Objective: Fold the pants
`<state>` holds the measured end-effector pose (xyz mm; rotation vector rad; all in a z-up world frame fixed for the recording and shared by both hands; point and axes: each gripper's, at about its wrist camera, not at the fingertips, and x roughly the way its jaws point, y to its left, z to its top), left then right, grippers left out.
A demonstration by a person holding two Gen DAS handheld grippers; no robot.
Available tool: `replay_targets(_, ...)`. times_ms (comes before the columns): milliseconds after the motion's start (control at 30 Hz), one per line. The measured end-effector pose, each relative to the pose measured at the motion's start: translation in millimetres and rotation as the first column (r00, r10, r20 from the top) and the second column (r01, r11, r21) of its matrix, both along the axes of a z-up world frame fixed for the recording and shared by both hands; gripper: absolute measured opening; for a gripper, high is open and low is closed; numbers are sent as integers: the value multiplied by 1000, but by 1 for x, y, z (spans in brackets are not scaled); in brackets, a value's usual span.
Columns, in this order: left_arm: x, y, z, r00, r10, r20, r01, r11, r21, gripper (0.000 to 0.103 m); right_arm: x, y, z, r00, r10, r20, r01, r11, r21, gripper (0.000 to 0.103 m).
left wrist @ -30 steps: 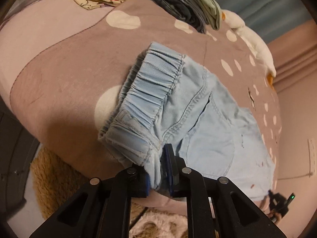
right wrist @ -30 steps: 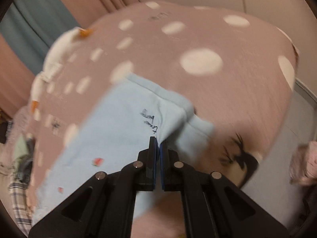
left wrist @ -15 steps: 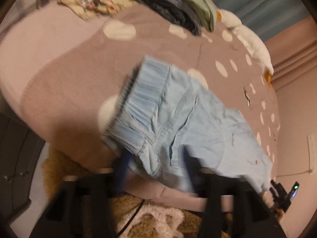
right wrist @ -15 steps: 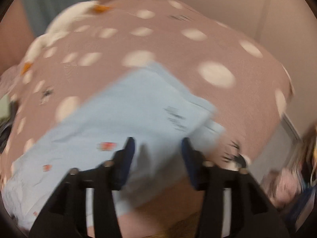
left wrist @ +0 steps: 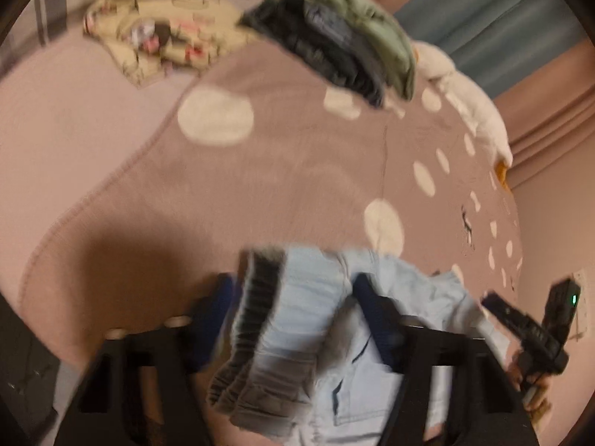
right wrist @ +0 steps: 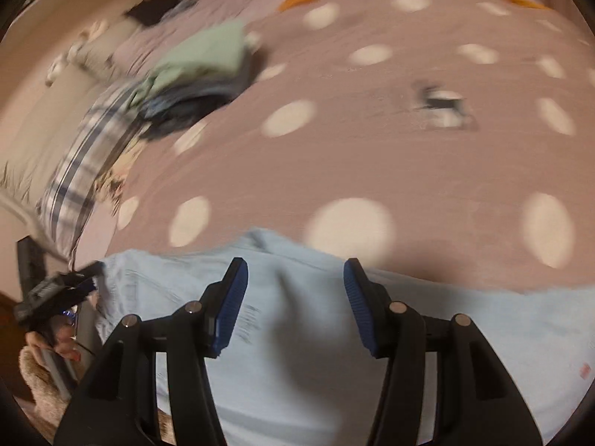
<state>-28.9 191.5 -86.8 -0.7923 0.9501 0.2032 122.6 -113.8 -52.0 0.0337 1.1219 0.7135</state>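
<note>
The light blue pants point(right wrist: 297, 353) are lying on the spotted bedspread point(right wrist: 372, 156) at the bed's near edge, blurred, their lower part cut off. The right gripper point(right wrist: 293, 304) is hovering with fingers spread, gripping nothing. The left gripper point(left wrist: 293, 319) has been closing; its fingers are straddling the bunched waistband point(left wrist: 256, 319), and contact is hard to judge.

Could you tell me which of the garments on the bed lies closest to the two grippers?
The light blue pants, spread at the near edge of the dotted blanket. The green-topped folded stack and the patterned cream garment lie far back.
</note>
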Motion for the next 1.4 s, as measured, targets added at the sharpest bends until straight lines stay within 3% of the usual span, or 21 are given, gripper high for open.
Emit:
replay_targets(67, -6, -6, -7, 1000, -1, -18, 1, 999, 49, 41, 3, 19, -11, 999, 25, -20, -26, 999, -35, 54)
replay_targets(200, -18, -15, -5, 1000, -16, -6, 17, 996, 93, 39, 10, 41, -30, 995, 71, -64, -77, 993, -87, 56)
replay_targets(233, -20, -16, -6, 1000, -12, -11, 13, 995, 95, 39, 11, 42, -33, 994, 85, -67, -92, 991, -96, 52)
replay_targets(300, -23, -12, -7, 1000, -9, -6, 9, 996, 93, 39, 9, 47, -32, 989, 133, -70, -138, 987, -84, 9)
replay_targets(333, -23, -13, -7, 1000, -8, -7, 8, 995, 100, 39, 9, 47, -30, 991, 120, -61, -125, 989, -82, 7)
replay_targets(467, -18, -14, -6, 1000, -8, -24, 11, 990, 140, 39, 14, 45, -13, 997, 70, -11, -70, 997, -34, 7)
replay_targets(633, -14, -16, -5, 999, -12, -41, 18, 986, 164, 40, 16, 57, -45, 999, 53, -1, -53, 990, -129, 7)
replay_targets(800, -15, -21, 9, 998, -4, -57, 15, 982, 188, 41, 16, 60, -45, 999, 38, 27, -34, 989, -142, 8)
replay_targets(933, -21, -40, 52, 1000, 7, 23, -13, 958, 286, 41, 14, 62, -46, 998, 35, 44, -28, 988, -152, 8)
replay_targets(1033, -19, -52, 68, 995, -27, 100, 2, 969, 245, 41, 16, 61, -47, 999, 25, 36, -20, 990, -143, 8)
replay_targets(1100, -9, -62, 61, 990, -83, 110, 62, 981, 182, 41, 15, 60, -47, 999, 23, 39, -17, 990, -141, 8)
replay_targets(1300, 7, -99, 2, 983, -183, -27, 185, 978, 99, 41, 12, 61, -47, 998, 17, 62, -8, 989, -148, 7)
replay_targets(1400, -4, -115, -5, 980, -191, -64, 200, 959, 202, 35, 13, 60, -47, 998, 9, 62, 0, 990, -144, 7)
